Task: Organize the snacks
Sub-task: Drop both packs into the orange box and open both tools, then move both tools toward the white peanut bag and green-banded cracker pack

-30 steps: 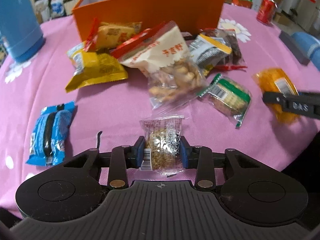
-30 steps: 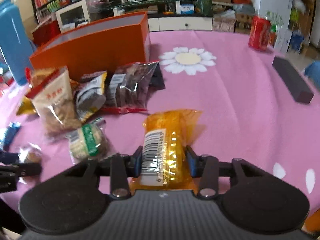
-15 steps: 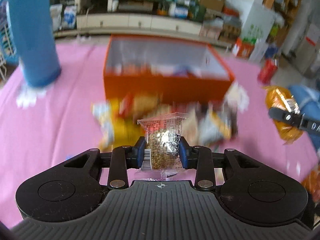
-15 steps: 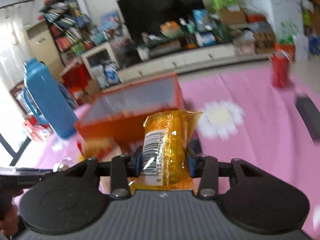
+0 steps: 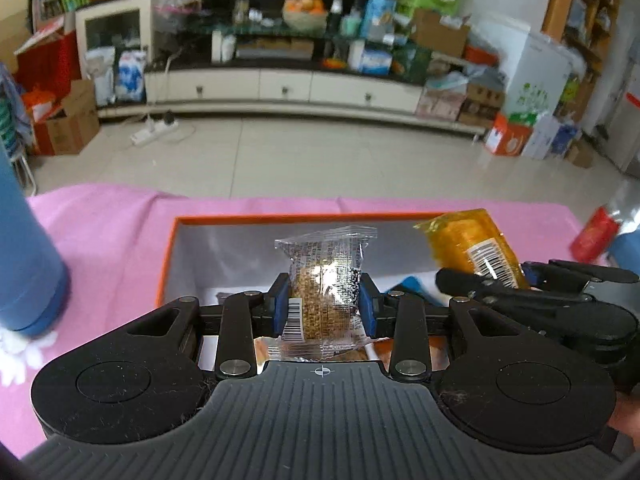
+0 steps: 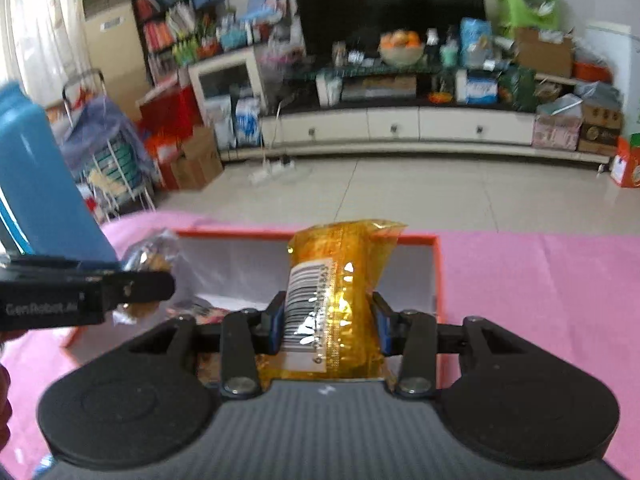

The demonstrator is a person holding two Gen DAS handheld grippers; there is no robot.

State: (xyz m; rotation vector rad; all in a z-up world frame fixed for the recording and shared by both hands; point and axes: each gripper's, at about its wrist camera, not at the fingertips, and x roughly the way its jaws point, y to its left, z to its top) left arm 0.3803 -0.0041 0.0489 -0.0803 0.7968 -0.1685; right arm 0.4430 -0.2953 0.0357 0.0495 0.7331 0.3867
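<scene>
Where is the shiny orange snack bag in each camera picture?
Left wrist view: orange snack bag at right, over the box's right end.
Right wrist view: centre, pinched by the right hand-held gripper.
Shared landmark: the open orange box.

Home living room: television [image 6: 384,8], low media cabinet [image 5: 280,88], bookshelves [image 6: 168,28], tiled floor [image 5: 320,156].

left claw [image 5: 323,304] clamped on a clear-wrapped crispy snack [image 5: 325,280], hanging right over the open orange box [image 5: 168,252]; right claw [image 5: 516,276] beside it gripping an orange packet [image 5: 468,240]; pink bench [image 5: 112,232], blue jug [image 5: 24,264] at left
</scene>
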